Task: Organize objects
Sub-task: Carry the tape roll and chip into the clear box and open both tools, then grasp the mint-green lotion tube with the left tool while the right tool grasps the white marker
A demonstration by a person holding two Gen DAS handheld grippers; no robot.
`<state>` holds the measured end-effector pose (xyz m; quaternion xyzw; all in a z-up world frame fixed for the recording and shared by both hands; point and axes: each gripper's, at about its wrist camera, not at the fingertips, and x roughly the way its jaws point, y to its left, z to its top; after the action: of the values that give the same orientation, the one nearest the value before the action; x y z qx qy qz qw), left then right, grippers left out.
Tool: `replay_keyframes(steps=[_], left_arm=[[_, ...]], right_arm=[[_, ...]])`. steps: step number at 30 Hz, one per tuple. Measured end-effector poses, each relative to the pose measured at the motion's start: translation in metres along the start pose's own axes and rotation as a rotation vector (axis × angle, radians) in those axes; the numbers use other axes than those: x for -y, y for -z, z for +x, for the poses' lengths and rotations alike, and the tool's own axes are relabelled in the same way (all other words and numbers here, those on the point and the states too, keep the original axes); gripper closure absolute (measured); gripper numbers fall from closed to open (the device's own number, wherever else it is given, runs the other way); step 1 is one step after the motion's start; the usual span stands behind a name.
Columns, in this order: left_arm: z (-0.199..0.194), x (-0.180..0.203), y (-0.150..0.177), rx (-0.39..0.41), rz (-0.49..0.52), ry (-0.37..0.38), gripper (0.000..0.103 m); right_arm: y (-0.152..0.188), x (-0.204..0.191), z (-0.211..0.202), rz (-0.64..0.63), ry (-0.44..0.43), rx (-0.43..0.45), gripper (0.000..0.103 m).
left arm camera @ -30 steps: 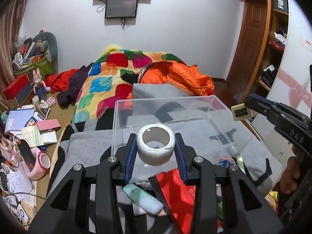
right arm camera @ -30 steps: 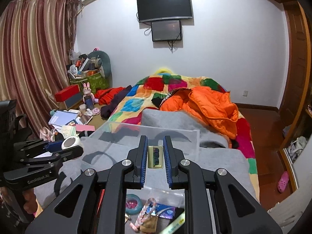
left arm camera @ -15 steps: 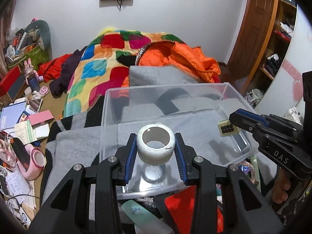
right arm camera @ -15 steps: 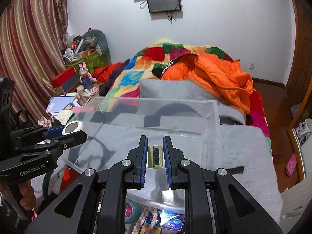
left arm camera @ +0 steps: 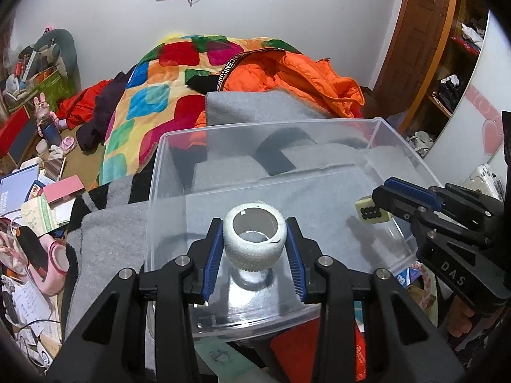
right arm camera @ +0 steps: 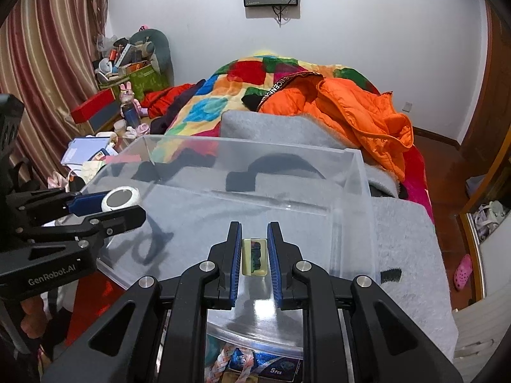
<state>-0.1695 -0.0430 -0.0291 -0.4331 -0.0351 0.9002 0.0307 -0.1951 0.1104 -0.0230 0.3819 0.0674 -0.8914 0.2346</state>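
A clear plastic box (left arm camera: pixel 373 124) (right arm camera: pixel 357 156) stands open on a grey blanket (right arm camera: pixel 405 242) on the bed. My left gripper (left arm camera: pixel 254 245) is shut on a white tape roll (left arm camera: pixel 254 245) and holds it over the box's near left part; it also shows in the right wrist view (right arm camera: pixel 121 198). My right gripper (right arm camera: pixel 254 252) is shut on a cream mahjong tile (right arm camera: pixel 254 257) over the box's near right part. The tile also shows in the left wrist view (left arm camera: pixel 370 212).
An orange jacket (left arm camera: pixel 297 73) and a colourful quilt (left arm camera: pixel 153 89) lie beyond the box. Small items (right arm camera: pixel 255 364) lie under the grippers on the near side. Clutter (left arm camera: pixel 35 198) covers the floor on the left. A wardrobe (left arm camera: pixel 447 63) stands at right.
Both grippers have moved forward and down, from short of the box's near wall to over its inside. Each still holds its object.
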Motion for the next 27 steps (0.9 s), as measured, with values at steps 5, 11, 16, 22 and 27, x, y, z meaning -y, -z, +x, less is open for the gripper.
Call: replay_keyframes(steps=[5, 11, 16, 22, 27], left_arm=[[-0.001, 0.000, 0.000, 0.000, 0.000, 0.007, 0.057], [-0.017, 0.001, 0.001, 0.042, 0.003, -0.007, 0.043], [-0.036, 0.002, 0.002, 0.085, 0.003, -0.029, 0.030], [-0.063, 0.000, 0.010, 0.139, -0.010, -0.040, 0.012], [-0.081, -0.002, 0.024, 0.160, -0.002, -0.052, 0.010]], right_arm=[[0.001, -0.002, -0.001, -0.012, 0.020, 0.001, 0.088], [0.000, -0.003, -0.007, -0.012, 0.024, 0.011, 0.071], [0.000, -0.003, -0.019, -0.010, 0.034, 0.039, 0.058], [0.004, -0.003, -0.045, -0.011, 0.060, 0.087, 0.037], [0.012, -0.001, -0.067, 0.003, 0.059, 0.109, 0.023]])
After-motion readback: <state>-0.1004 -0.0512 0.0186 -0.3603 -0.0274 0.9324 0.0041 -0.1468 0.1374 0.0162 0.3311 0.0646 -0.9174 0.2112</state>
